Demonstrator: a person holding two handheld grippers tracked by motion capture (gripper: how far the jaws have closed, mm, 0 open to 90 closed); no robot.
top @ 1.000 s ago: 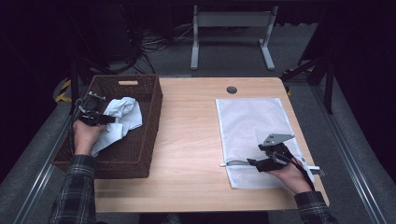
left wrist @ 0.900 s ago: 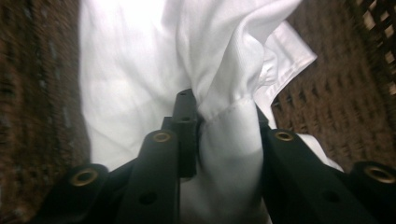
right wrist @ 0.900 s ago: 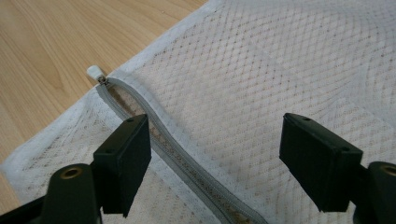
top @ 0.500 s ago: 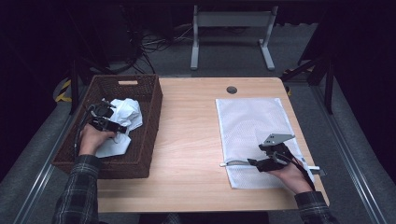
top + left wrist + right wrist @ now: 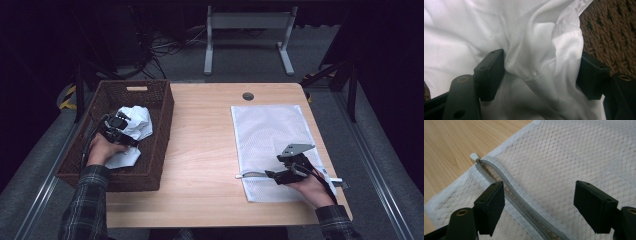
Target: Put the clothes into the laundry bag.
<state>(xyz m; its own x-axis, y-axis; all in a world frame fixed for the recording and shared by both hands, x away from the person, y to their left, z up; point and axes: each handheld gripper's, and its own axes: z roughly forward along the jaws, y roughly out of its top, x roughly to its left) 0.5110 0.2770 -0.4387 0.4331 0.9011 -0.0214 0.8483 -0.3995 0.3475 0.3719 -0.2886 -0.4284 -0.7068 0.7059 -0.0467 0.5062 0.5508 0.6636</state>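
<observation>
Our left gripper (image 5: 121,131) has sunk deeper into the wicker basket (image 5: 159,131), its jaws having just been opening around a fold of the white garment (image 5: 536,50) lying inside; right of the basket, our right gripper (image 5: 539,205) is hovering, jaws apart, over the mesh bag's (image 5: 270,135) zipper (image 5: 506,192).

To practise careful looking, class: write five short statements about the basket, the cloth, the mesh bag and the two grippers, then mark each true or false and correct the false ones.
1. The white cloth lies in the wicker basket. True.
2. The left gripper is clamped shut on the cloth. False: its jaws have just been opening and stand apart, with a fold of cloth between them.
3. The mesh bag lies flat on the table. True.
4. The right gripper is over the basket. False: it is over the bag's zipper.
5. The right gripper is open. True.
</observation>
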